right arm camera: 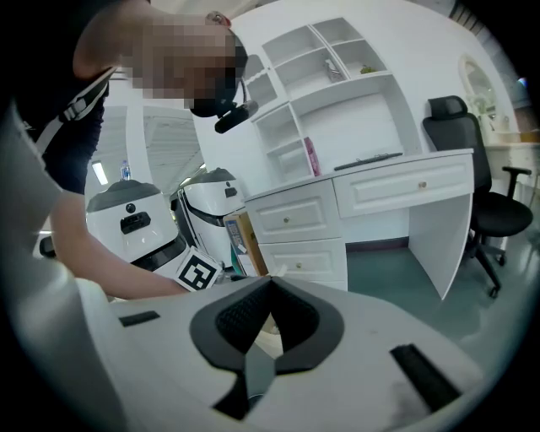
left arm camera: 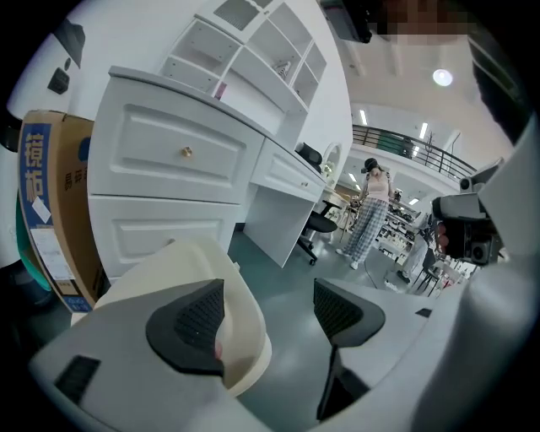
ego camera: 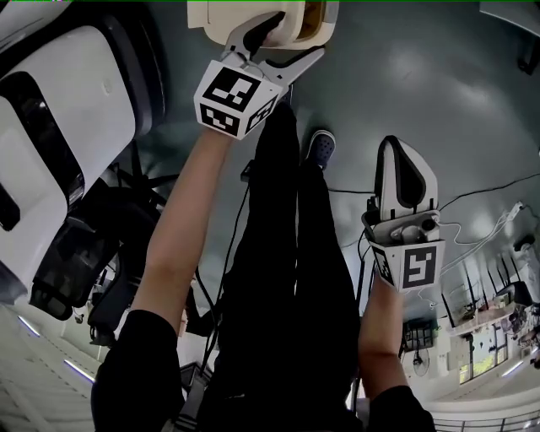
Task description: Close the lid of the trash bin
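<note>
The trash bin (ego camera: 245,18), a cream plastic shell, sits at the top edge of the head view and is cut off by the frame; how its lid stands cannot be told from here. In the left gripper view its curved cream rim (left arm camera: 245,337) lies right against the left-hand pad and reaches partway into the gap. The left hand-held gripper (ego camera: 291,42) is at the bin with its jaws wide apart, one jaw over the bin's edge and the other outside it, closing on nothing. The bare left forearm (ego camera: 181,228) is stretched well forward and nearly straight, with the marker cube (ego camera: 236,97) at the wrist. The right hand-held gripper (ego camera: 403,169) hangs well apart from the bin, low at the person's side, its dark pads (right arm camera: 291,316) pressed together with nothing between them. The right forearm (ego camera: 380,329) is bent and kept close to the body. Below the arms are dark trousers and a blue shoe (ego camera: 321,145) on the grey-green floor (ego camera: 439,84). Beside the bin stand a white drawer unit (left arm camera: 169,169) and a cardboard box (left arm camera: 51,211). An office chair (right arm camera: 481,194) stands at the desk further off.
</note>
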The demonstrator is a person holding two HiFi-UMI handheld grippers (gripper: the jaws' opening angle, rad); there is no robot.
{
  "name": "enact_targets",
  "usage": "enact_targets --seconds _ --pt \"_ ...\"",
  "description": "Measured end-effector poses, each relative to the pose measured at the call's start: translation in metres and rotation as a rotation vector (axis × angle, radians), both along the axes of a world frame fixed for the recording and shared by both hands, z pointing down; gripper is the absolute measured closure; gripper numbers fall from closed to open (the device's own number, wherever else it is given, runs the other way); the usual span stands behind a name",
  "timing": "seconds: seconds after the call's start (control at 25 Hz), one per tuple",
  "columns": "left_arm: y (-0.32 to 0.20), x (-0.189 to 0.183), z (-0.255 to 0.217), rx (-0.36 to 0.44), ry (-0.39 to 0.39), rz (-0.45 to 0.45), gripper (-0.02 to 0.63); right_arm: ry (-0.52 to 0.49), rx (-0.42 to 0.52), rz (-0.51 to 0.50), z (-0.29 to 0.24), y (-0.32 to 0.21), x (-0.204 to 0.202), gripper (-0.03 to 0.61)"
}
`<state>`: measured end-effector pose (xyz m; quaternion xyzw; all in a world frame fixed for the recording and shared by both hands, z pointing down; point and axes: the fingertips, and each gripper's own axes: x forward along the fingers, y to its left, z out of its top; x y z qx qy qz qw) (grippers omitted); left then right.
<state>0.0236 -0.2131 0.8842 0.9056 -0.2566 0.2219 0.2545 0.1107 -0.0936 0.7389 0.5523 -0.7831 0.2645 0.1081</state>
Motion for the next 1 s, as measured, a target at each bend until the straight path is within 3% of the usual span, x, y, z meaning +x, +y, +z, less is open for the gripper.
enact_targets --seconds 0.36,0.68,1.0 --pt "0.003 0.021 0.035 -0.065 -0.014 0.020 0.272 -0.019 -0.027 0.008 0.016 0.009 0.000 0.574" --pt "0.011 0.035 0.067 -0.084 -0.080 0.062 0.272 0.025 -0.017 -0.039 0.017 0.011 -0.012 0.573" --pt "0.012 0.042 0.090 -0.114 -0.124 0.097 0.272 0.008 -0.005 -0.055 0.015 0.012 -0.020 0.574"
